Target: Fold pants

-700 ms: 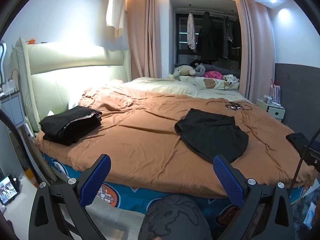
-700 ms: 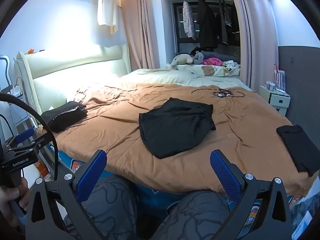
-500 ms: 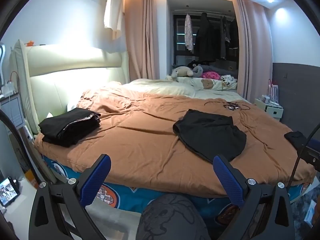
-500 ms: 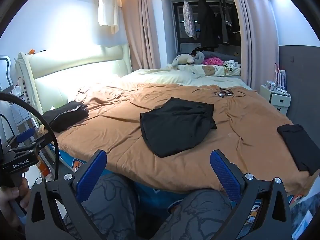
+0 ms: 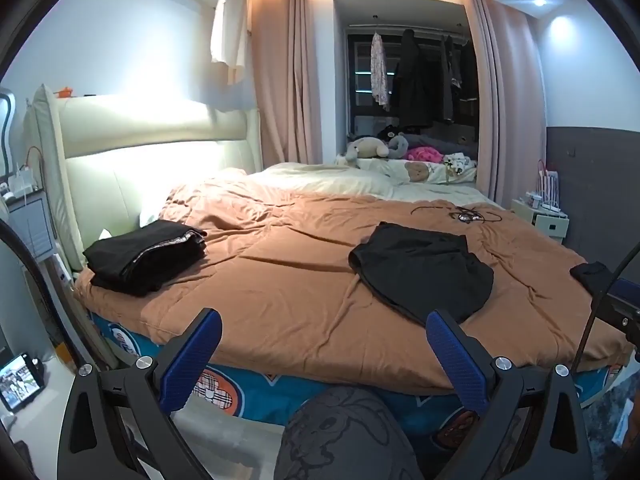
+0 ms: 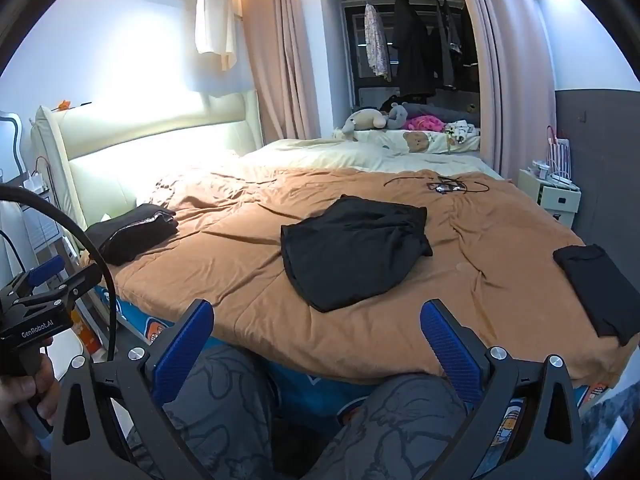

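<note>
A loose pair of black pants [image 5: 420, 268] [image 6: 352, 248] lies crumpled in the middle of the brown bedspread [image 5: 280, 280] [image 6: 240, 264]. My left gripper [image 5: 322, 320] hangs wide open short of the bed's near edge, nothing between its blue pads. My right gripper [image 6: 316, 308] is just as wide open and empty, also in front of the bed edge, with the pants ahead of it. The left gripper's body [image 6: 44, 280] shows at the left of the right wrist view, held by a hand.
A folded black stack [image 5: 144, 256] [image 6: 132, 232] sits by the cream headboard [image 5: 140, 152]. Another folded black garment [image 6: 596, 288] lies near the bed's right edge. Cables [image 6: 444, 186] lie farther back. The person's knees [image 6: 224, 408] in grey patterned trousers are below the grippers. A nightstand [image 6: 550, 196] stands at right.
Both views have drifted only slightly. Nothing on the bed has moved, and both grippers stay wide open and empty.
</note>
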### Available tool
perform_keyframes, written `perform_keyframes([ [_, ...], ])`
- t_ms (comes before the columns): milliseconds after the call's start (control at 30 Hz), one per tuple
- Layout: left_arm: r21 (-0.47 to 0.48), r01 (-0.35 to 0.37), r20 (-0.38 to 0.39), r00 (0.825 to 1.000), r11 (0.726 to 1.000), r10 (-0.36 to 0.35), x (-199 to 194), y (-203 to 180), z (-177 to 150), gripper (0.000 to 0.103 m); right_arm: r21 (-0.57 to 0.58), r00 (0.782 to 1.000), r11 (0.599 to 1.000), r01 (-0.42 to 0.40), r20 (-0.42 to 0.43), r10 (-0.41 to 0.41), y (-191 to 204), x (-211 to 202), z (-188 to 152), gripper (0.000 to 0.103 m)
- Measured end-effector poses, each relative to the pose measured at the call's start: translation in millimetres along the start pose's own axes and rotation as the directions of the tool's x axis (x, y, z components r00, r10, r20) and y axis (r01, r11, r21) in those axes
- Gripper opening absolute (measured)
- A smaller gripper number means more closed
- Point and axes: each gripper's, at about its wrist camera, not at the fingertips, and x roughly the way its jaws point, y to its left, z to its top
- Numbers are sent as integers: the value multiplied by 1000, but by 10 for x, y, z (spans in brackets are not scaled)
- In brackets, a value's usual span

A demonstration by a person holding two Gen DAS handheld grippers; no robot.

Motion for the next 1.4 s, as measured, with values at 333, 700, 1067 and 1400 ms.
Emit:
perform_keyframes([
  [333,-15,5,11,1000,1000,-5,-42,18,-22,103,-5,1000,1000,0,6,0,5,-12,-28,103],
  [700,-24,27,10,1000,999,-27,-69,7,-27,103,2,1000,1000,-6,5,6,-20,-33,-42,103],
  [1067,-38,32,3,1000,999,-31,-87,13,-59,103,6,1000,1000,-1,-4,1,-14,-29,-54,103],
  [1400,-26,30,8,1000,999,-30,-100,21,-51,103,1,1000,1000,0,1,0,-14,-38,-81,103],
])
